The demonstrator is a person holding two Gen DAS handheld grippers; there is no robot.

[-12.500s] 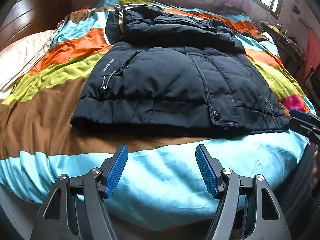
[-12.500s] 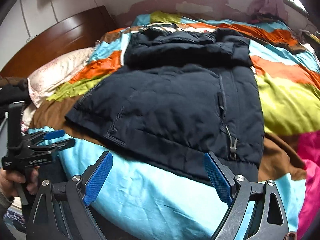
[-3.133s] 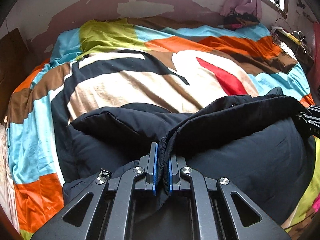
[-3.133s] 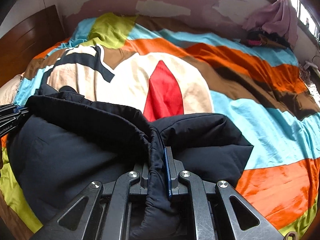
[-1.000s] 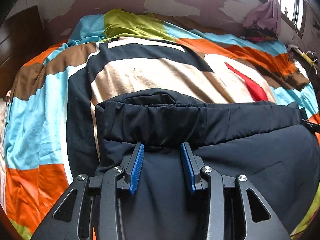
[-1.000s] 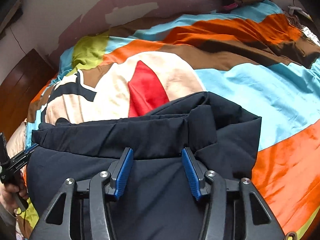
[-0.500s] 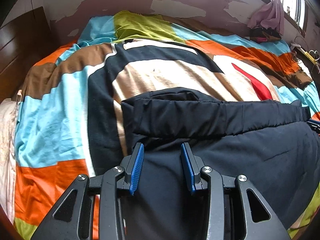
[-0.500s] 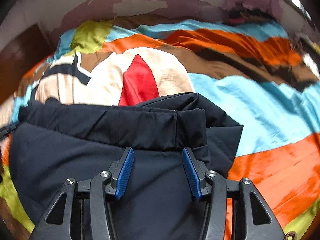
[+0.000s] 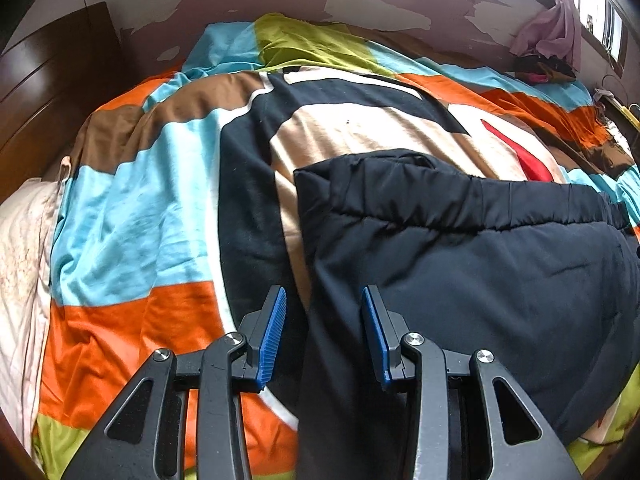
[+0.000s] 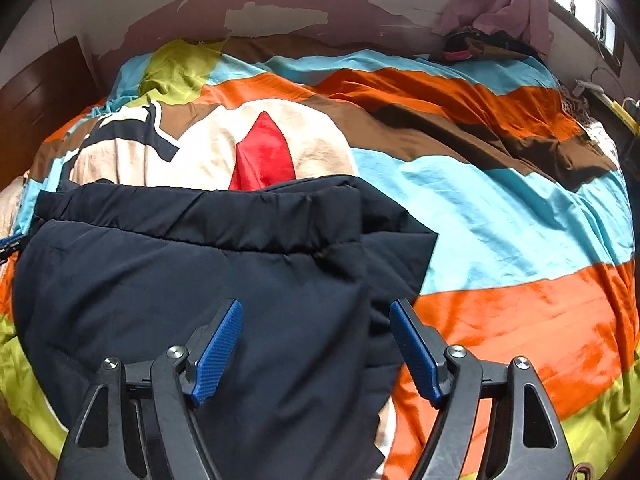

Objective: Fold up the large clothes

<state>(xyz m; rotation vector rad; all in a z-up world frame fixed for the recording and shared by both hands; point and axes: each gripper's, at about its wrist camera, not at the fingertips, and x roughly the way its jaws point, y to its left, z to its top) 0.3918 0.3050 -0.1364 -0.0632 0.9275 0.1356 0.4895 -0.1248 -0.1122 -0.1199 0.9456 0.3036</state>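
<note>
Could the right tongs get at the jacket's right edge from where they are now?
Probably yes. The right tongs are opening, with the dark jacket lying loose below them and its edge between the blue pads, untouched. Nothing covers that edge on the striped quilt.

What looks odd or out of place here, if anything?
The wall behind the bed has large patches of peeling paint. The folded dark jacket is not quite tidy: at its right side a lower layer sticks out past the top one. A pink cloth hangs bunched by the window.
</note>
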